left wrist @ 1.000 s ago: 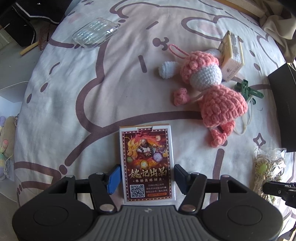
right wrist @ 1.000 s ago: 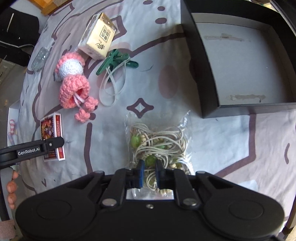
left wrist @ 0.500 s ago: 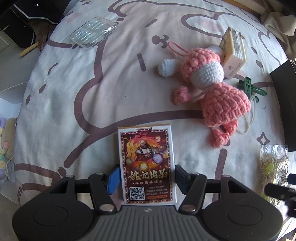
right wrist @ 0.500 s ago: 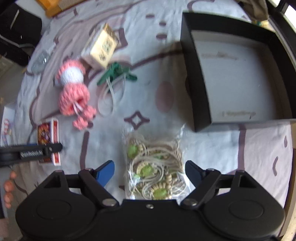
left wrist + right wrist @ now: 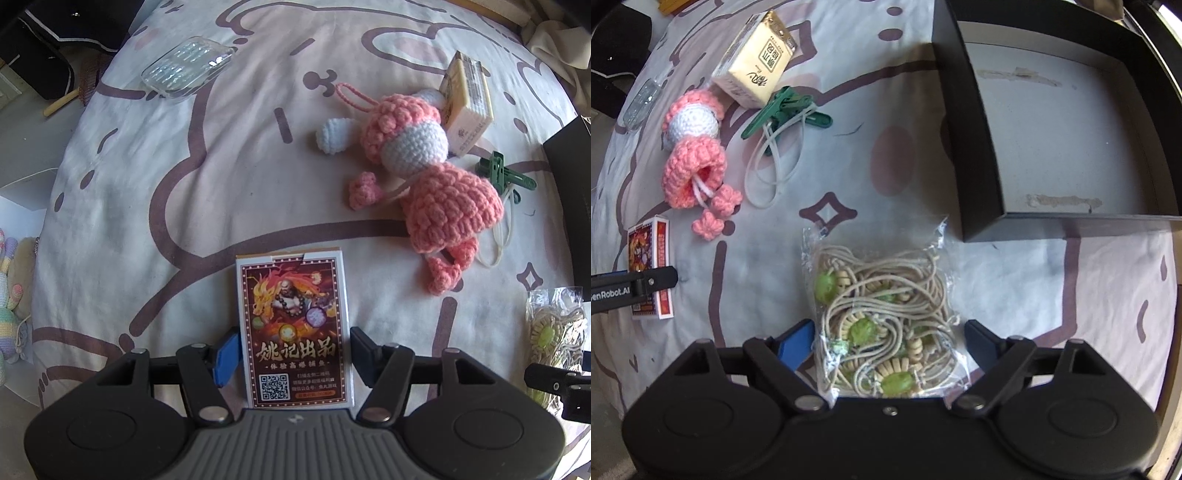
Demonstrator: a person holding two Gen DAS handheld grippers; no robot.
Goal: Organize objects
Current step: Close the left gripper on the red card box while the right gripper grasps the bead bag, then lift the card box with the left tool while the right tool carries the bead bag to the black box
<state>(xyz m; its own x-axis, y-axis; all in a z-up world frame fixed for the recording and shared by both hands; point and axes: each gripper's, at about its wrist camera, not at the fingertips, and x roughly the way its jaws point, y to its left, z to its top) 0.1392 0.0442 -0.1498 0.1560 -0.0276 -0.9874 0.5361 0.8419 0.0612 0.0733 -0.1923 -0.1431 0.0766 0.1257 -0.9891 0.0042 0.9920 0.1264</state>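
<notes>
Now that the right gripper (image 5: 886, 341) has gone from fully closed a second ago to wide open, we find its fingers (image 5: 796, 341) straddling the clear bag of cord and green beads (image 5: 882, 314), which lies flat on the bed (image 5: 1052, 295) with a visible gap at each side; nothing is gripped yet. The spreading was finished half a second ago, and the fingers now sit slightly lower around the bag. We read this as the pre-grasp stage: the next action is probably a closure across the bag, followed by a transfer into the open black box (image 5: 1052, 129), which stands near the bag's far right corner and is empty. The bag is soft and slack, so we expect it to crumple and sag when pinched. The left gripper (image 5: 293, 360) shows no change over the same second: its fingers (image 5: 226, 356) stand about half open on either side of the card box (image 5: 293, 326), just beside its edges, and we cannot confirm firm contact. The crocheted doll (image 5: 424, 173), the green clip (image 5: 502, 175), the yellow carton (image 5: 467, 107) and the clear case (image 5: 186, 66) remain unsorted on the bed.
</notes>
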